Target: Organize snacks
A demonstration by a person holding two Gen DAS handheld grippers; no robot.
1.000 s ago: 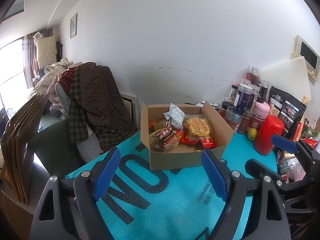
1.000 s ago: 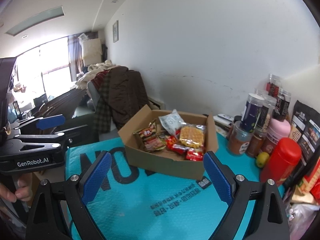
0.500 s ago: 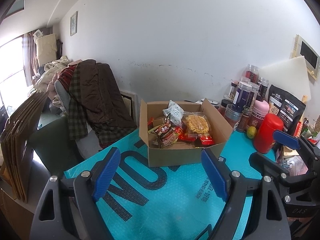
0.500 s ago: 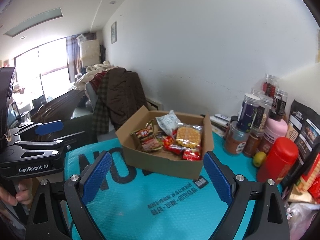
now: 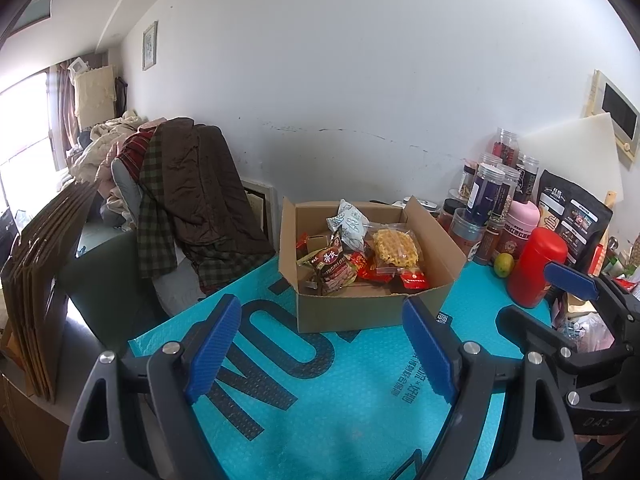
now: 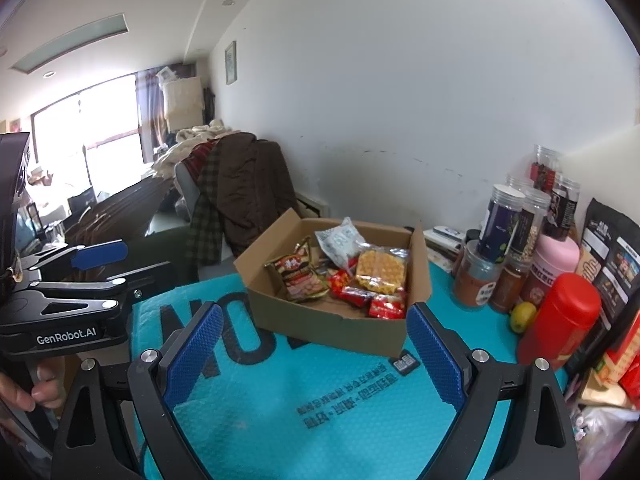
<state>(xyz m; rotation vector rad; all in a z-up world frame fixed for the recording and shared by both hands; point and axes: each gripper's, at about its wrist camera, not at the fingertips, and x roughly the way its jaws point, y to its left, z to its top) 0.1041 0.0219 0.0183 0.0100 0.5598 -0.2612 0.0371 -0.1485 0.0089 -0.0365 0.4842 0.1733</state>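
An open cardboard box (image 5: 360, 312) stands on a turquoise mat (image 5: 340, 396). It holds a waffle pack (image 5: 396, 246), a white pouch (image 5: 351, 220), a brown sausage-snack pack (image 5: 332, 270) and small red packets (image 5: 412, 279). My left gripper (image 5: 320, 306) hovers open over the mat just short of the box, nothing between its blue pads. My right gripper (image 6: 314, 310) is likewise open and empty before the box (image 6: 320, 324). The waffle pack (image 6: 380, 270) shows there too. Each gripper appears at the edge of the other's view: right gripper (image 5: 572, 284), left gripper (image 6: 100, 254).
Clear jars (image 5: 488, 192), a pink bottle (image 5: 524, 220), a red bottle (image 5: 536, 268), a lime (image 5: 503, 264) and a black bag (image 5: 572, 216) crowd the table's right side. A clothes-draped chair (image 5: 192, 200) and flattened cardboard (image 5: 44, 260) stand to the left. A hand (image 6: 24, 392) holds the left gripper.
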